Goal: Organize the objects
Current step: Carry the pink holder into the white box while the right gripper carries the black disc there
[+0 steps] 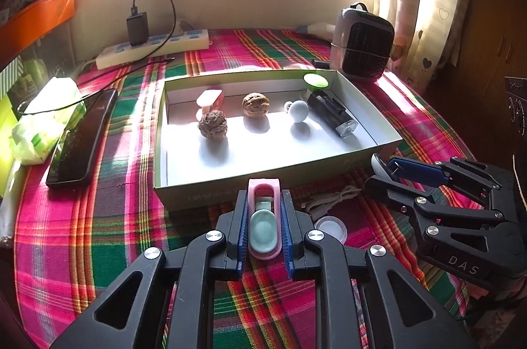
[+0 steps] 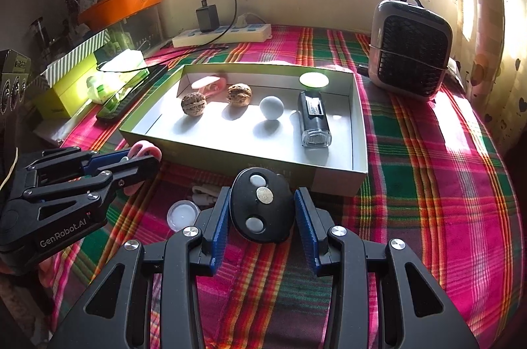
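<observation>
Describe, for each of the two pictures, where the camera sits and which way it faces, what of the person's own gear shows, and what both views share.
Left wrist view: sits behind the left claw, facing the window over the open box; that claw grips a pink clip, and the right claw shows at right.
Right wrist view: sits behind the right claw, facing the same way; a black remote lies between its fingers, with the left claw at left.
Shared: box, two walnuts, white ball, heater, power strip.

A plaid-covered table (image 1: pixel 98 250) bears an open cardboard box (image 1: pixel 263 181), smartphone (image 1: pixel 82 138), power strip (image 1: pixel 154 47), small heater (image 1: pixel 360 44) and white cap (image 1: pixel 331 225).
</observation>
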Demonstrator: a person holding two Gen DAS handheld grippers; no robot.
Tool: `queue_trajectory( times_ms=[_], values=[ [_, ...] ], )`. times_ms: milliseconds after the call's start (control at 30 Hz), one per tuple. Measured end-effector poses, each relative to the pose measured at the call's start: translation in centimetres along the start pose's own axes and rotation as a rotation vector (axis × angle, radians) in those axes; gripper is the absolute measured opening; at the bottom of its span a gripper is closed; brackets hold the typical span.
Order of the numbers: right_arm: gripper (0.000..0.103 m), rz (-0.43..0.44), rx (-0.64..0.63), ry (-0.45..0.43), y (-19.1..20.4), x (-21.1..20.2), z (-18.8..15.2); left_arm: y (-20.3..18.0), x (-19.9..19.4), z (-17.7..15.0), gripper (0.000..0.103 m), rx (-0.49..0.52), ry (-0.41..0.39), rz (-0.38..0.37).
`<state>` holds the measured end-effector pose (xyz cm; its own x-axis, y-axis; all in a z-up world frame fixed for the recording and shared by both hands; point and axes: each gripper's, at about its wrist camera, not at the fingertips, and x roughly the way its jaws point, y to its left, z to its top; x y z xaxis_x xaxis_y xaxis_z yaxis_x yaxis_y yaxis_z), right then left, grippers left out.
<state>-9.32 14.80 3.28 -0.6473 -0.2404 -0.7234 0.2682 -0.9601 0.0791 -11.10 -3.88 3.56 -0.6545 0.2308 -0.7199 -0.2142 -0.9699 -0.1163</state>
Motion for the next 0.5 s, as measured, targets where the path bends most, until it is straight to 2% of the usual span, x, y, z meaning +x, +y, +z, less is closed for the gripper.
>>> queue_trajectory(
  times_ms=[500],
  values=[
    [0.040, 0.042, -0.036, -0.030, 0.5, 1.6, 4.5, 1.4, 0.7, 2.3, 0.016, -0.017, -0.029, 0.034]
  ],
)
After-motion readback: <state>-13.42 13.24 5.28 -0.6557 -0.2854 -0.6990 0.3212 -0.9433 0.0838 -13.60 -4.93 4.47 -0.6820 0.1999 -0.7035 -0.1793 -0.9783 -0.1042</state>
